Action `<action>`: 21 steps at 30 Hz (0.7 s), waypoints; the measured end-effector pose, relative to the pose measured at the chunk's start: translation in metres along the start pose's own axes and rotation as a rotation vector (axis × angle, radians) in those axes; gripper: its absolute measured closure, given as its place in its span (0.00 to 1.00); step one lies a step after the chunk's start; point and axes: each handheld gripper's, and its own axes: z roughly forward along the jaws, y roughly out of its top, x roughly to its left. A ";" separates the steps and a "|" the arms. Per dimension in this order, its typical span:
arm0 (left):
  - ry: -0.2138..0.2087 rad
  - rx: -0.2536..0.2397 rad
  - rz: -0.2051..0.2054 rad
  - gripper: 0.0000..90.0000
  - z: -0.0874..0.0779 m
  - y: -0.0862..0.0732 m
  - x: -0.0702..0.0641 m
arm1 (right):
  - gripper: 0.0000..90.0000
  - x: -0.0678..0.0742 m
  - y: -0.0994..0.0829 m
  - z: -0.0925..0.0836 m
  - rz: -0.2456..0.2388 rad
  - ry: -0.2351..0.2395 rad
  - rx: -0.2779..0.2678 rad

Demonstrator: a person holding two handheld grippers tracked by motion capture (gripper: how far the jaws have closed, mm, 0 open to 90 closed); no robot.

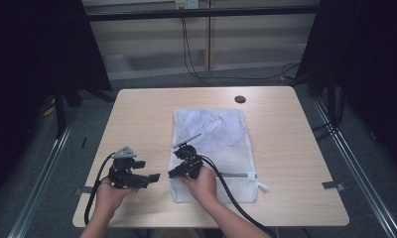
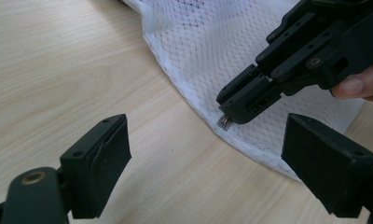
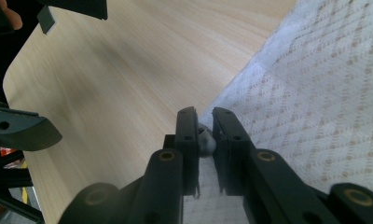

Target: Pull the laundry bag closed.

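A white mesh laundry bag [image 1: 221, 134] lies flat on the wooden table [image 1: 137, 114]. My right gripper [image 1: 178, 171] is over the bag's near left edge. Its jaws are shut on a small grey metal zipper pull [image 3: 206, 140], which pokes out below the jaw tips [image 2: 224, 122] right at the bag's hem. My left gripper [image 1: 149, 170] is just left of the bag, over bare wood. It stands open with nothing between its jaws, which point at the right gripper [image 2: 245, 100] and the bag's edge [image 2: 208, 46].
The bag's zipper [image 1: 236, 175] runs along its near end, with a tab at the right corner. A round dark cable hole [image 1: 240, 99] sits near the table's far edge. Black cables trail from both grippers toward the near edge.
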 end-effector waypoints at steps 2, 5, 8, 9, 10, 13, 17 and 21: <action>0.002 -0.001 -0.002 0.17 0.000 0.000 0.000 | 0.91 0.000 0.000 0.000 0.004 0.001 -0.001; 0.002 -0.001 -0.003 0.17 -0.001 0.000 0.000 | 0.92 0.000 0.000 0.000 0.002 -0.003 -0.004; -0.002 0.000 -0.003 0.17 0.000 0.000 0.000 | 0.92 0.001 0.000 -0.001 0.011 0.001 -0.009; -0.004 0.001 -0.003 0.17 0.000 0.000 -0.001 | 0.93 0.001 0.000 -0.002 0.011 0.001 -0.011; -0.005 0.002 -0.004 0.17 0.000 0.000 -0.001 | 0.93 0.001 0.000 -0.003 0.010 0.001 -0.012; -0.010 0.006 -0.003 0.17 0.001 0.000 -0.001 | 0.93 0.000 0.001 -0.006 0.020 0.013 -0.018; -0.010 0.010 -0.007 0.17 0.002 0.000 -0.002 | 0.94 -0.001 0.001 -0.009 0.023 0.027 -0.024; -0.027 0.017 -0.011 0.18 0.006 0.001 -0.005 | 0.95 0.001 0.001 -0.013 0.021 0.030 -0.025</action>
